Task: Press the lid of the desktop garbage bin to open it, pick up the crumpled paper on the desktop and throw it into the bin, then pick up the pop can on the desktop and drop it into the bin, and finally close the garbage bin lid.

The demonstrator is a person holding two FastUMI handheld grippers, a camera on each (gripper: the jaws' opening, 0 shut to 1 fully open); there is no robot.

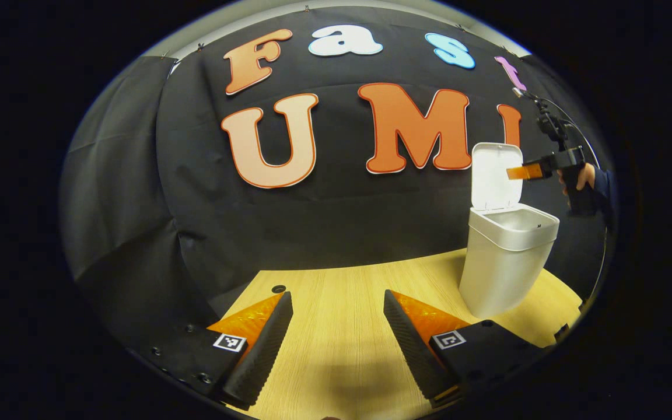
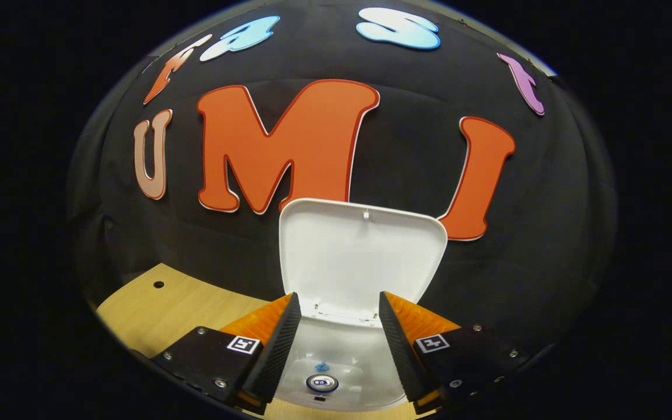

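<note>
The white desktop bin (image 1: 502, 268) stands on the wooden table (image 1: 342, 344) at the right, its lid (image 1: 493, 175) swung upright. My left gripper (image 1: 338, 297) hovers open over bare tabletop, left of the bin, with nothing between its fingers. The right gripper (image 1: 525, 172), held by a hand (image 1: 587, 175), hangs beside the raised lid above the bin's mouth. In the right gripper view, my right gripper (image 2: 339, 297) is open directly over the open bin (image 2: 342, 356). The pop can (image 2: 322, 383) lies at the bottom inside it, and the lid (image 2: 362, 256) stands just behind.
A small round hole (image 1: 278, 289) sits in the table near its far left corner, also visible as the hole (image 2: 158, 284) in the right gripper view. The black cloth wall closes off the back. Bare table (image 2: 155, 315) stretches left of the bin.
</note>
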